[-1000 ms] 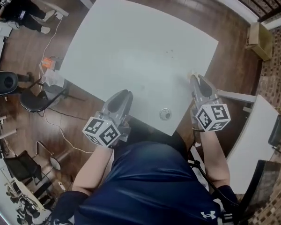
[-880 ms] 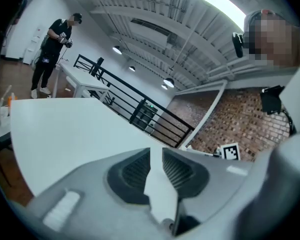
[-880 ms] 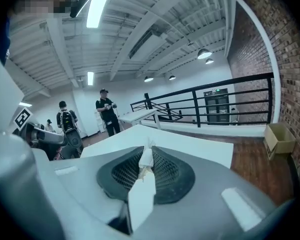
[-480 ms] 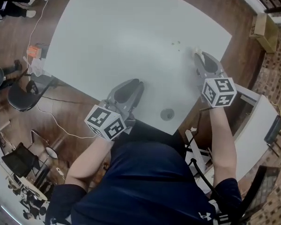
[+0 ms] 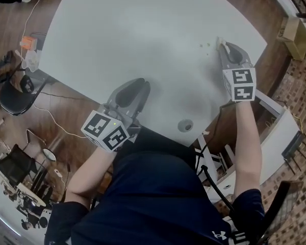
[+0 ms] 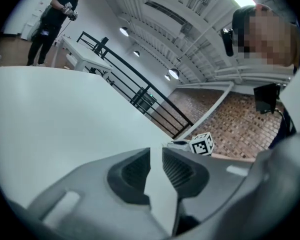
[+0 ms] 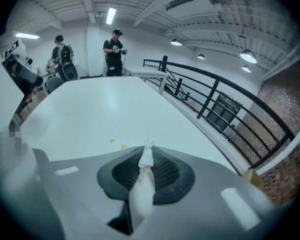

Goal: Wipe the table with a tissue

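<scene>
Here the right gripper (image 5: pixel 224 47), pinching a twisted white tissue (image 5: pixel 219 40) at the frame's upper right, has small yellowish specks (image 5: pixel 204 45) just left of its tip on the pale grey bench (image 5: pixel 143 29); the slightly spread, empty left gripper (image 5: pixel 136 86) sits well apart.

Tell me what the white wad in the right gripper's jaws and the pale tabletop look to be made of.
The white wad pinched by the right gripper: soft tissue paper, matte; it is crumpled and twisted into a limp strip. The pale tabletop: probably laminate or painted board, smooth, satin; it shows soft light reflections and no grain.
</scene>
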The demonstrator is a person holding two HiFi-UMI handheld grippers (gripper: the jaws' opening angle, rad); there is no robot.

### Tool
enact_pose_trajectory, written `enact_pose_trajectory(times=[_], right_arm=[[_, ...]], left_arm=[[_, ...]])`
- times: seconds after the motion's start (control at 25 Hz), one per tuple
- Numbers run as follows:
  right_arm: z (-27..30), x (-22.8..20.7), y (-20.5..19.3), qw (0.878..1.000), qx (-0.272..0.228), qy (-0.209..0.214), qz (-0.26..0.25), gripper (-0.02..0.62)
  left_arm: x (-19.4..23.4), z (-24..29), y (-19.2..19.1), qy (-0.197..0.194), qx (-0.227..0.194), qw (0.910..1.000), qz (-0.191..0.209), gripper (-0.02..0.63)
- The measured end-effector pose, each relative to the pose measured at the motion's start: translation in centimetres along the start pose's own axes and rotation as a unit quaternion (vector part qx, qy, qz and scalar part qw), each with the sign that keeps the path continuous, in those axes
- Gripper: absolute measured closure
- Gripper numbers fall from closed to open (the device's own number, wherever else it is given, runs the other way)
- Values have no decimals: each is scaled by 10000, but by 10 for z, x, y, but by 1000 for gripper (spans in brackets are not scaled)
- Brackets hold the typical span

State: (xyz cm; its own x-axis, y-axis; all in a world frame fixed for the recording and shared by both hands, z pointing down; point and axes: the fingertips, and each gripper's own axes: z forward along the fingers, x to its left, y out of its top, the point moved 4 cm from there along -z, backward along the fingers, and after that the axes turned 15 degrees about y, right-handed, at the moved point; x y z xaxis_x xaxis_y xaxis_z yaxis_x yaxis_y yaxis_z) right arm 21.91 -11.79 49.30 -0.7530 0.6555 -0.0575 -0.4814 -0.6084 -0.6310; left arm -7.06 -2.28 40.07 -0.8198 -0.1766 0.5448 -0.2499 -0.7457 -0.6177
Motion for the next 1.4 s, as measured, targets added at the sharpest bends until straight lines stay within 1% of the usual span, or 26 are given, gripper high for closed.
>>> enact_pose_trajectory(times=[0.08, 0.16, 0.28, 0.4, 0.72, 0.84, 0.92, 1.12, 1.4], right_arm=[[6, -3, -5, 9995, 278, -14, -149, 551], [12, -2, -9, 9991, 417, 27, -96, 551], [15, 0, -10, 9994, 334, 33, -11, 551], [17, 7, -10, 9995, 263, 153, -5, 551], [30, 35, -5, 9974, 316, 568, -304, 552], [33, 44, -2, 9964, 357, 658, -391, 552], [37, 48, 1, 9960, 300, 729, -418, 552], [36, 60, 17, 9952, 265, 826, -457, 552], [43, 79, 22, 9923, 256, 1027, -639, 552]], left_arm=[[5, 2, 1, 38, -8, 10000, -76, 532], [9, 3, 0, 51, -12, 9999, -159, 532], [13, 5, 0, 37, -23, 9997, -245, 532], [16, 4, 1, 63, -44, 9996, -286, 532], [26, 1, 1, 91, -64, 9992, -387, 532], [27, 1, 0, 83, -59, 9990, -433, 532], [29, 1, 0, 87, -62, 9989, -456, 532], [30, -2, 0, 114, -51, 9987, -502, 532], [30, -3, -2, 138, -39, 9985, -521, 532]])
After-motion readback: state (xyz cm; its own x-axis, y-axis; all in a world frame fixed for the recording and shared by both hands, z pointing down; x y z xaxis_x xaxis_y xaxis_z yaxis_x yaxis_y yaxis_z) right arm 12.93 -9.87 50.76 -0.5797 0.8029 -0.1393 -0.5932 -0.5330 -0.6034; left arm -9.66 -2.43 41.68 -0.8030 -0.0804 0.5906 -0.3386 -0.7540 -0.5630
